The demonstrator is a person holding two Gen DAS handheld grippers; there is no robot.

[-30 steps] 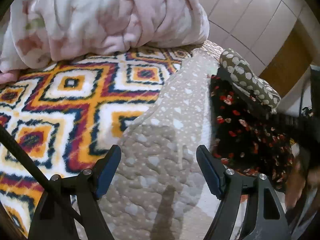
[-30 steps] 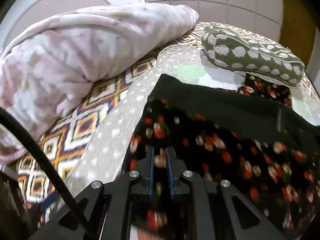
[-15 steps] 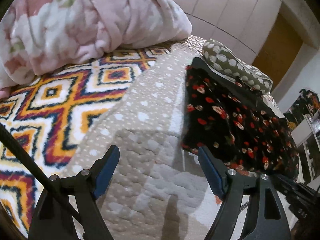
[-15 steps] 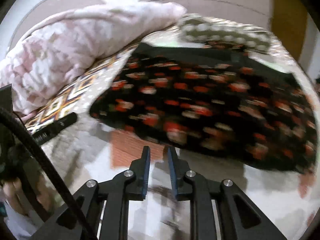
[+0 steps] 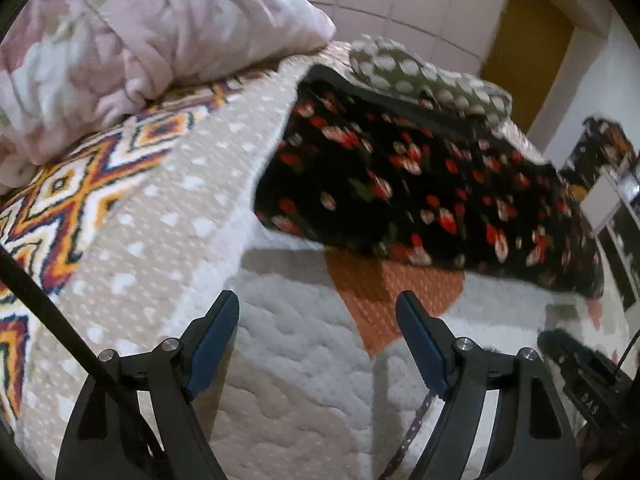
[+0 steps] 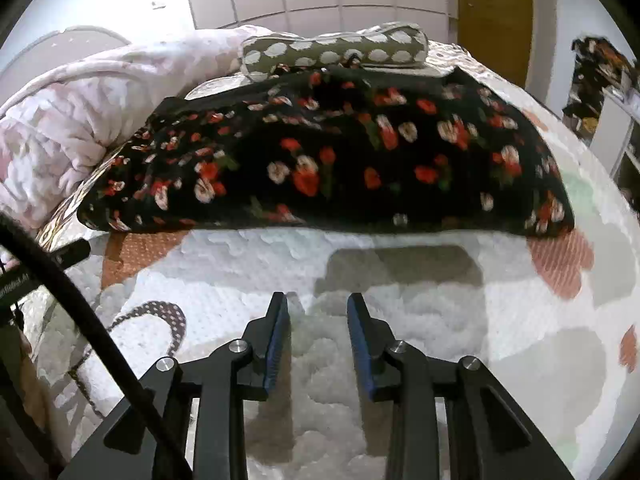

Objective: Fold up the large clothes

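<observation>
Floral garment [image 6: 320, 152] lies crosswise at 12 o'clock of both grippers.
Left gripper [image 5: 318, 340] jaws wide, empty; right gripper [image 6: 318, 336] jaws opening, empty, squarer to its near edge.

1. The black fabric garment printed with red and cream flowers [image 6: 328, 160] lies folded into a broad, flat, roughly rectangular bundle.
2. Its near edge runs straight across the right wrist view, resting on the white quilted bed cover; nothing grips it.
3. Its far edge touches the olive cushion with white spots, where a plain black band of the fabric shows along the top.
4. In the left wrist view the same garment [image 5: 420, 184] stretches from the middle of the picture to the right, its left end beside the beige dotted cover.
</observation>
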